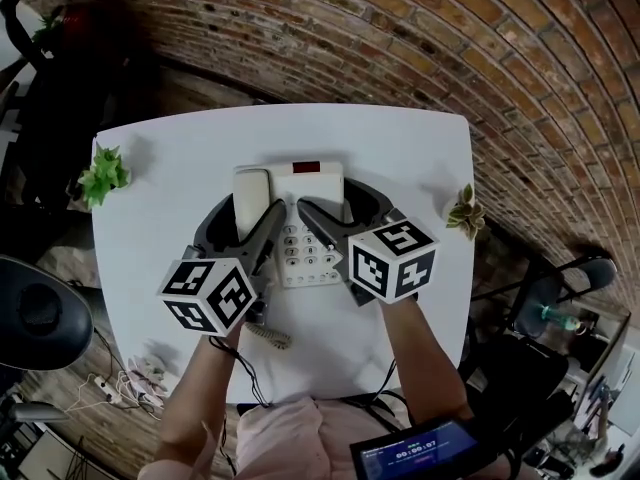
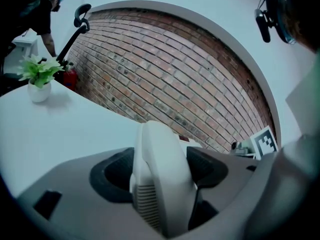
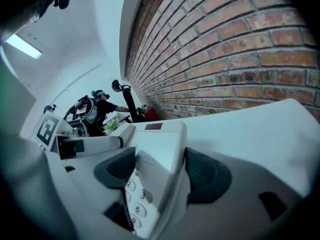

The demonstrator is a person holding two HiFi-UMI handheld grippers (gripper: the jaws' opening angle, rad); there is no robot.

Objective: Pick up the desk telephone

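My left gripper (image 2: 161,168) clamps the smooth, rounded handset (image 1: 252,190) between ribbed pads; my right gripper (image 3: 160,172) pinches the boxy telephone (image 3: 159,136) at its keypad side.

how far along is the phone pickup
Done: the reach. In hand: the left gripper looks clamped on the handset, and the right gripper on the telephone base. Left: the lift itself; the base appears to rest flat on the white table.
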